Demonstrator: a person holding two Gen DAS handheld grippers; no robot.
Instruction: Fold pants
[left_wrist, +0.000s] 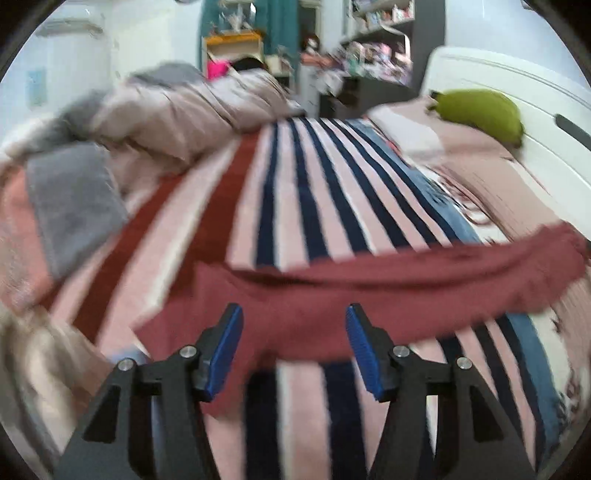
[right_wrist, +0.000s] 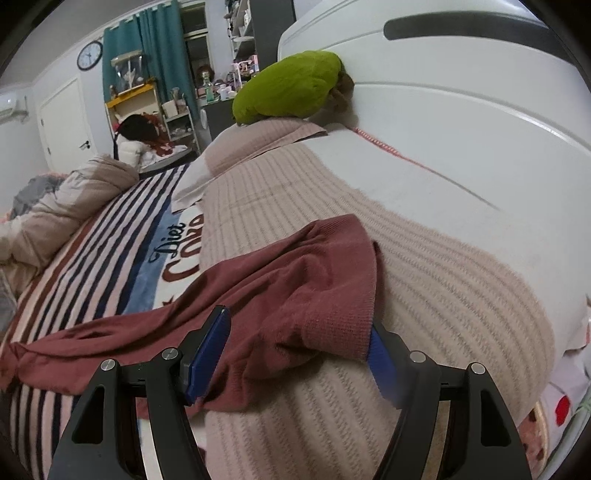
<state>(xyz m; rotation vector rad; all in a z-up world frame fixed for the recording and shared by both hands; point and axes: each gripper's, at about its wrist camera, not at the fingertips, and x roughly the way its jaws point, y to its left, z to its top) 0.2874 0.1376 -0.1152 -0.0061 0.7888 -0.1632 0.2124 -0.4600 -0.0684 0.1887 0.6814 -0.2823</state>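
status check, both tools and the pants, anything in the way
Left tool open above pants. Right tool open astride their bunched end. Pants half up on pillow.

A lived-in home bedroom: a bed spread with a striped blanket (right_wrist: 92, 251) lies just ahead of the handheld grippers, a rumpled duvet (right_wrist: 74, 199) to their left. Farther ahead, a white headboard (right_wrist: 443, 92) backs a green cushion (right_wrist: 288, 88). Beyond stand teal curtains (right_wrist: 155, 48), a wall clock (right_wrist: 89, 55), a white door (right_wrist: 64, 122) and cluttered shelves (left_wrist: 373, 22).
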